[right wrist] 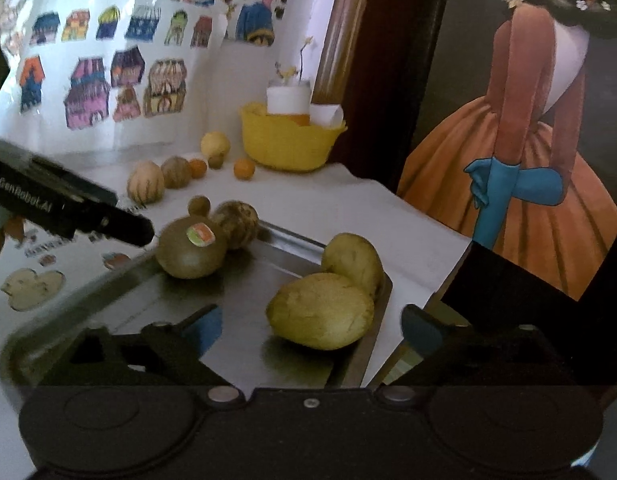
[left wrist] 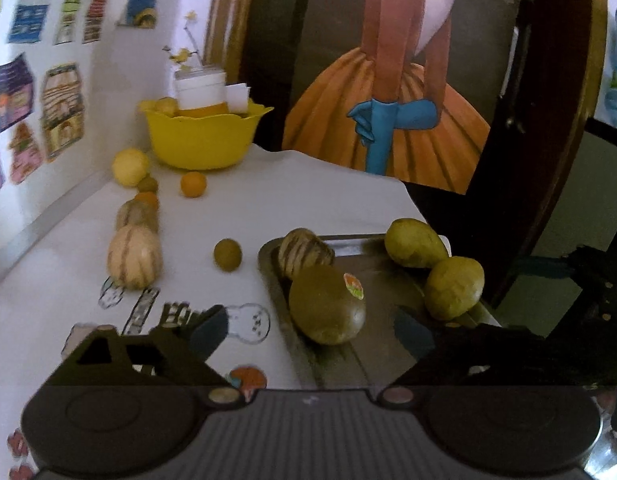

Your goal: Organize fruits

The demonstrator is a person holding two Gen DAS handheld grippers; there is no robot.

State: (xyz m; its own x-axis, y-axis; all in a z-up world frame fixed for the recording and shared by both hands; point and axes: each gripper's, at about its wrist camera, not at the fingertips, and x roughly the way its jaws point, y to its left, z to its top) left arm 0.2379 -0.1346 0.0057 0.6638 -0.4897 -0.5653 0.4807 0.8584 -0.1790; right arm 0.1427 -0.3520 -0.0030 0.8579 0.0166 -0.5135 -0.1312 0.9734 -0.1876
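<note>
Holding both grippers wide open and empty, you are hovering your left gripper point(left wrist: 312, 330) by the stickered fruit point(left wrist: 327, 305) and your right gripper point(right wrist: 312, 326) around a pear point(right wrist: 320, 310). Four fruits are sitting on the tray point(right wrist: 244, 276); others point(left wrist: 134, 257) are waiting along the table's far edge. Room is looking tight near the tray's right rim.

Dull metal tray point(left wrist: 388, 352) on worktop holds four fruits: round green fruit with sticker point(left wrist: 327, 305), touching a brown-striped melon point(left wrist: 304, 252) behind it; two green mangoes point(left wrist: 415, 243) point(left wrist: 454, 288), touching, at the far right edge. Small green fruit point(left wrist: 227, 254) lies just left of tray.
</note>
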